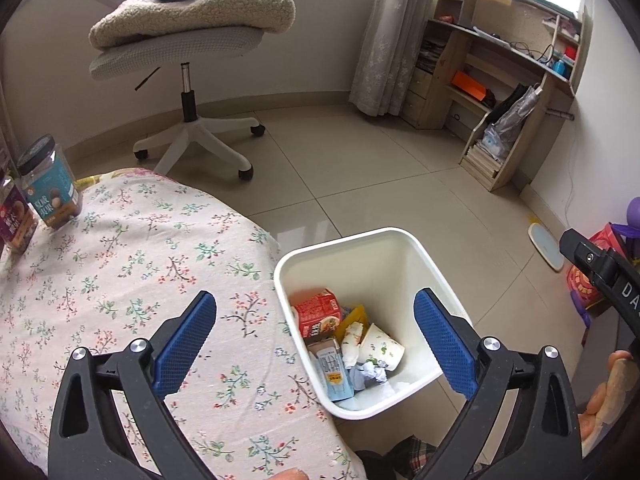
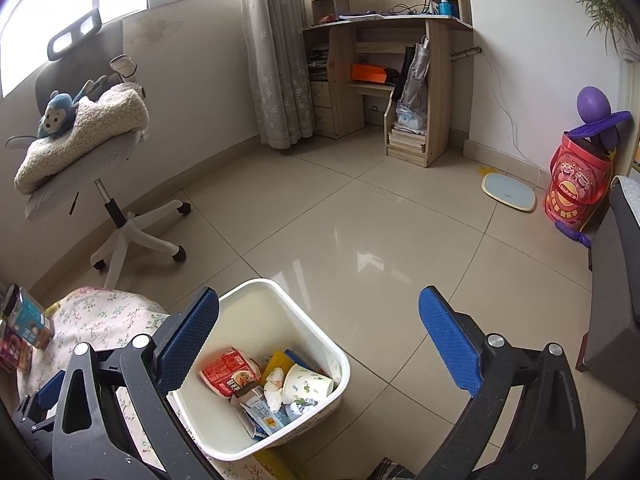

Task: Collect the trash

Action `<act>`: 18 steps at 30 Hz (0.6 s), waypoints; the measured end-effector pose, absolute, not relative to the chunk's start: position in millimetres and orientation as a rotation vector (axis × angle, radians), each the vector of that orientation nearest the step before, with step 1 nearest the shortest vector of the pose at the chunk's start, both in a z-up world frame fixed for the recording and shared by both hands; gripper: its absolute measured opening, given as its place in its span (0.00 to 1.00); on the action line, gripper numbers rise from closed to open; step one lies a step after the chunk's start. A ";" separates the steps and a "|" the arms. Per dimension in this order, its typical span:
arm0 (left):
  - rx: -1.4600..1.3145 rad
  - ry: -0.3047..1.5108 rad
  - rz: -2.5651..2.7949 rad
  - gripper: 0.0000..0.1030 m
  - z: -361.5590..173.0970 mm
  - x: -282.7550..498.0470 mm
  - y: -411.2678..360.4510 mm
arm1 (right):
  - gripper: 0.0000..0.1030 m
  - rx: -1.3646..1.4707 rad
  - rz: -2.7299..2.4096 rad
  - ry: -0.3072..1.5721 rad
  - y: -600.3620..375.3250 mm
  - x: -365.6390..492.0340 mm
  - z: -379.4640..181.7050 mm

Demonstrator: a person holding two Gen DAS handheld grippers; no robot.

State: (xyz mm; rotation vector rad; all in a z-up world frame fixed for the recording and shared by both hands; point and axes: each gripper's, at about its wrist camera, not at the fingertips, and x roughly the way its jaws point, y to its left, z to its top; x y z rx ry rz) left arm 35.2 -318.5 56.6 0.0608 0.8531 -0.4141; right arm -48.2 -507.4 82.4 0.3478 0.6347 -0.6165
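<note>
Both grippers [image 1: 316, 332] [image 2: 320, 330] gape above bin rim [image 1: 304, 254].

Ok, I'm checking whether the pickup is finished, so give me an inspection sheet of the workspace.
Surface: floral cloth, no loose trash seen on it.
Job's things: white bin on the tile floor beside the cloth, holding a red packet, paper cup, carton and crumpled tissue.
Clutter: two snack jars at the cloth's far left.
Grippers: left tool and right tool both open, empty.
Cables: a thin cord down the wall by the desk.
Surroundings: office chair, scale, red tub.
</note>
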 end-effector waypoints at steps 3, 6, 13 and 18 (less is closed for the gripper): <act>0.057 0.837 -0.378 0.93 55.8 34.3 -297.4 | 0.93 0.315 -0.593 0.644 -490.5 -44.6 81.5; 0.058 0.831 -0.340 0.93 52.7 33.9 -280.4 | 0.93 0.277 -0.575 0.655 -474.9 -40.3 79.1; 0.050 0.801 -0.273 0.94 51.6 32.2 -249.0 | 0.93 0.266 -0.528 0.674 -445.3 -36.5 70.1; 0.031 0.803 -0.242 0.94 52.7 33.9 -231.9 | 0.93 0.256 -0.503 0.670 -425.4 -34.5 66.2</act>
